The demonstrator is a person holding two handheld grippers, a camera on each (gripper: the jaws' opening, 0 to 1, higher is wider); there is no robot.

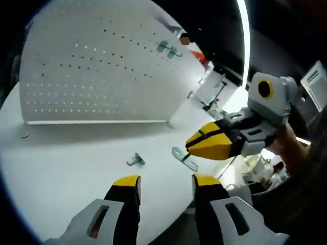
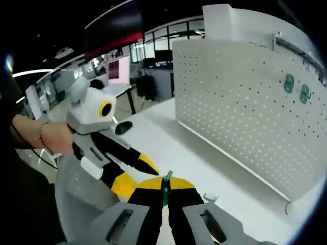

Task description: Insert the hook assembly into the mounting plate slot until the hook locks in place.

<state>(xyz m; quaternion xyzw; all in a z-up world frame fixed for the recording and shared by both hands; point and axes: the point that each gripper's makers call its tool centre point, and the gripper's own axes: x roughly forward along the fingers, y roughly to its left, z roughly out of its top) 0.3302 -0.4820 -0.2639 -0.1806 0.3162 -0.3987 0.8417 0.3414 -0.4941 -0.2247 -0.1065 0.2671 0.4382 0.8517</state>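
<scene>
A green metal hook (image 2: 166, 178) is pinched between the yellow tips of my right gripper (image 2: 164, 188), which is shut on it. In the left gripper view the same hook (image 1: 185, 159) hangs below the right gripper (image 1: 191, 146), just above the white table (image 1: 61, 163). My left gripper (image 1: 167, 181) is open over the table's edge and holds nothing. A second hook (image 1: 135, 161) lies loose on the table ahead of it. The white perforated mounting plate (image 1: 97, 66) stands upright at the back, with two green hooks (image 1: 167, 48) hanging on it.
A hand (image 2: 53, 137) holds the left gripper (image 2: 139, 176) to the left of my right one. The plate (image 2: 245, 102) rises on the right with its hung hooks (image 2: 296, 88). The loose hook (image 2: 209, 198) lies near its foot. Desks and clutter lie beyond the table.
</scene>
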